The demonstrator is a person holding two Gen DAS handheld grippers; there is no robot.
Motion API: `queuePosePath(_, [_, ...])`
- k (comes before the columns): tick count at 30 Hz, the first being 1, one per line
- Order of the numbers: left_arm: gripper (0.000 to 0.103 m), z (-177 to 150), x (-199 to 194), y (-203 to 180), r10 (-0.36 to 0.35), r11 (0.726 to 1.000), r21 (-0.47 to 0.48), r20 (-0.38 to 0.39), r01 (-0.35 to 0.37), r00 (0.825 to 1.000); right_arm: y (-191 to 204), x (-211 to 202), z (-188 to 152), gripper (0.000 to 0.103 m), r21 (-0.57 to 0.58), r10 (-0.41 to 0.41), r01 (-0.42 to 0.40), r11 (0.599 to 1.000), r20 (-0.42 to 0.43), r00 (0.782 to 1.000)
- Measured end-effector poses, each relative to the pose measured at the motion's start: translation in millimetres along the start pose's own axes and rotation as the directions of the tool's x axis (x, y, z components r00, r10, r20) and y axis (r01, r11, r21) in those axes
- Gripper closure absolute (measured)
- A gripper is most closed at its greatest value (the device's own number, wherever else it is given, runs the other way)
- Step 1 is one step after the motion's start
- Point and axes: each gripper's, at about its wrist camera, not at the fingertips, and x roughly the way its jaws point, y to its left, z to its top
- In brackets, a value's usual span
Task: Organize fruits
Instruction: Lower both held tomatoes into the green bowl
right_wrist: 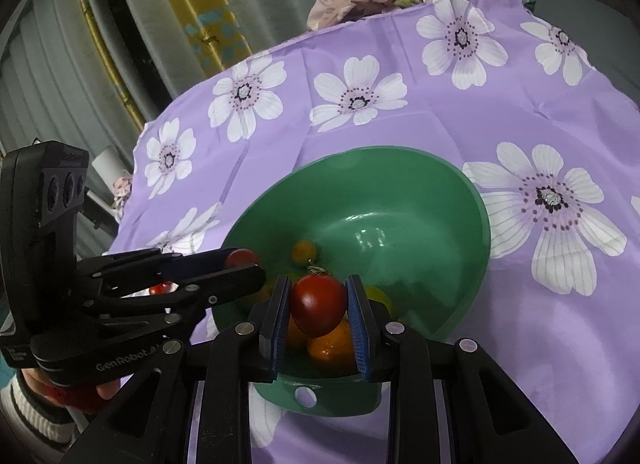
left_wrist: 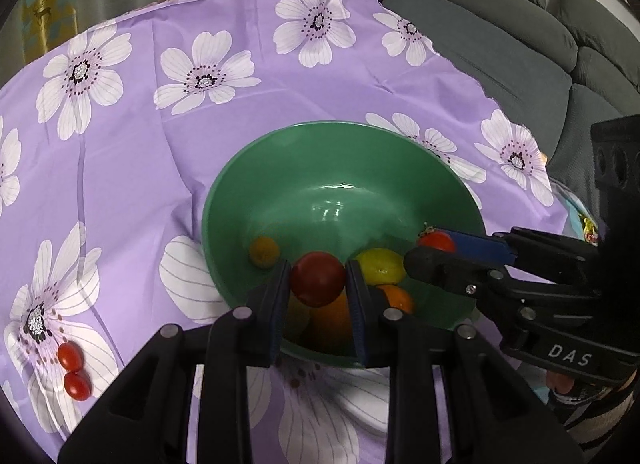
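- Two hand-held grippers meet over a green bowl (left_wrist: 400, 168), each clamped on a red tomato.
- The left gripper (left_wrist: 318, 284) pinches a round, dark red, glossy tomato (left_wrist: 318, 278) between its blue-padded jaws, above the near side of the bowl.
- The right gripper (right_wrist: 318, 300) squeezes a similar deep red tomato with a dried stem (right_wrist: 318, 302) on top, also above the bowl's near side.
- Inside the bowl lie more small fruits: a yellow tomato (left_wrist: 380, 266), an orange tomato (left_wrist: 398, 298) beside it, and a small yellow-orange tomato (left_wrist: 264, 251) apart toward the bowl's left wall.
- Two red cherry tomatoes (left_wrist: 74, 370), oval and shiny, lie touching each other on the cloth, well to the left of the bowl.
- The bowl is deep, smooth and glossy, with a hole (right_wrist: 306, 396) in its near rim tab.
- It rests on a purple tablecloth (left_wrist: 160, 136) printed with large white flowers.
- A grey sofa (left_wrist: 520, 64) stands beyond the bowl, to the right.
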Motion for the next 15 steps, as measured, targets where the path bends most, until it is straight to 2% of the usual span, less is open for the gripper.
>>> queuePosePath(15, [0.075,1.4,12.4,-5.2,0.04,0.999,0.035,-0.033,-0.039,0.999,-5.5,2.8,2.3,0.074,-0.009,-0.029,0.029,1.0,0.008,1.0])
